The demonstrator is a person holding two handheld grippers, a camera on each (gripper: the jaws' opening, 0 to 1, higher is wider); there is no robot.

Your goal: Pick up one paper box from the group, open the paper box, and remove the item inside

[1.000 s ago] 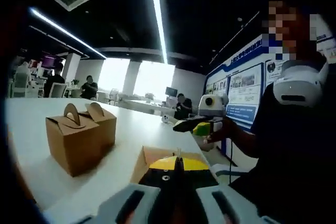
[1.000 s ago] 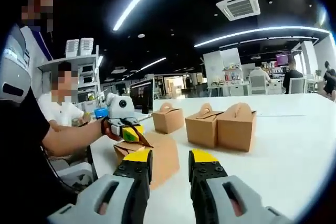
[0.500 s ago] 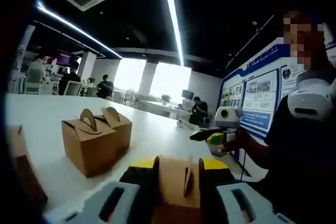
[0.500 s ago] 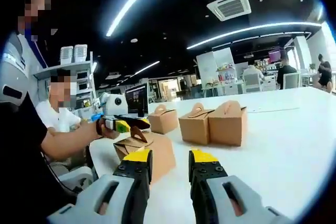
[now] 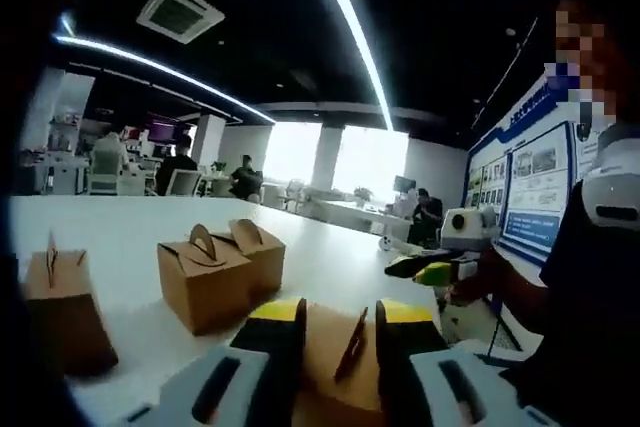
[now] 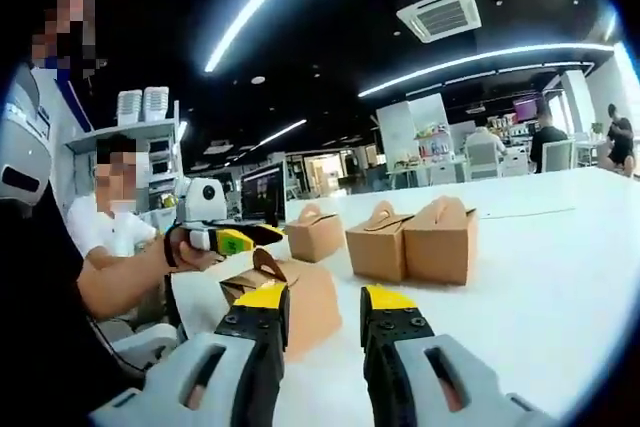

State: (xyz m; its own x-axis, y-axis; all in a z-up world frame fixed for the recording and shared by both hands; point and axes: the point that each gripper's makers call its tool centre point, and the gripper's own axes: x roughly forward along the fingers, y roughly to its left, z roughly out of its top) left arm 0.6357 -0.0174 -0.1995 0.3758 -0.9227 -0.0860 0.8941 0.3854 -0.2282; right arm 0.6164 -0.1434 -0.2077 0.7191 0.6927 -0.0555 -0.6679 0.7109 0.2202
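Between the open jaws of my left gripper (image 5: 340,315) shows the top of a brown paper box (image 5: 335,347), its handle flap upright; I cannot tell whether the jaws touch it. In the right gripper view this box (image 6: 305,302) lies at the near table edge, and the left gripper (image 6: 270,236), in a person's hand, hovers just above its handle. My right gripper (image 6: 325,309) is open and empty, right of the box. The left gripper view shows the right gripper (image 5: 395,266) held low at the right.
Three more closed paper boxes (image 6: 313,232) (image 6: 378,242) (image 6: 440,237) stand further back on the white table (image 6: 540,277); two of them (image 5: 215,279) and a single one (image 5: 60,302) appear in the left gripper view. People sit in the background.
My left gripper's jaws went from shut on the box's flap to open, and the box top now sits between them. The left camera has swung, shifting the other boxes. The right gripper is unchanged.
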